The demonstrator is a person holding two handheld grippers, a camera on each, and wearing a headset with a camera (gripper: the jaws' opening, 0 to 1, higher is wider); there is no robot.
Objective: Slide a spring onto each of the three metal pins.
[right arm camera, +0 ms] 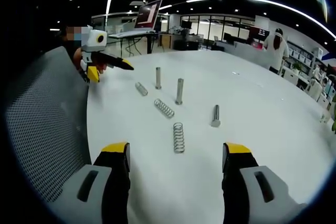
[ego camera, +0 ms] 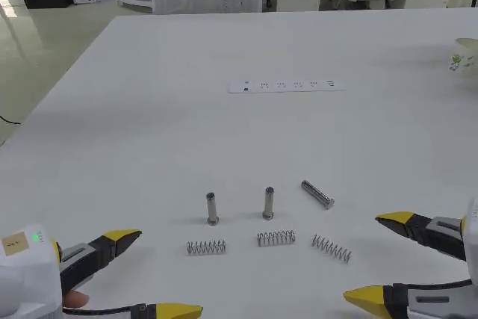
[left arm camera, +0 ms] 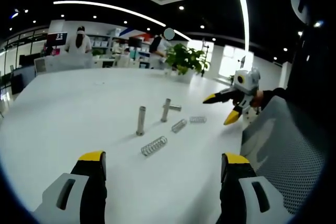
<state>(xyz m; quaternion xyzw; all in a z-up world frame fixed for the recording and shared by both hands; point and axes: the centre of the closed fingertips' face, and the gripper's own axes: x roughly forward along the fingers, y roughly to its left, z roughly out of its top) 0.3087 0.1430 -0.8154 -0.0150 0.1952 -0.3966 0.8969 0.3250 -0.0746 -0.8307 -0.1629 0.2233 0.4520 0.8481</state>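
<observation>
White tabletop (ego camera: 134,125) holds three short silver metal pins (ego camera: 268,203), two upright and the 3 o'clock one toppled, with three coiled wire springs (ego camera: 276,238) loose at their 6 o'clock. Nothing is threaded yet. My yellow-tipped left gripper (ego camera: 153,273) at 7 o'clock and right gripper (ego camera: 373,258) at 5 o'clock hang spread and empty, so next I'd pinch a spring.

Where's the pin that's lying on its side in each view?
Head view: lying pin, right of centre.
Left gripper view: centre, just right of the middle upright pin.
Right gripper view: right of centre.
Shared landmark: the middle upright pin, beside it.
</observation>
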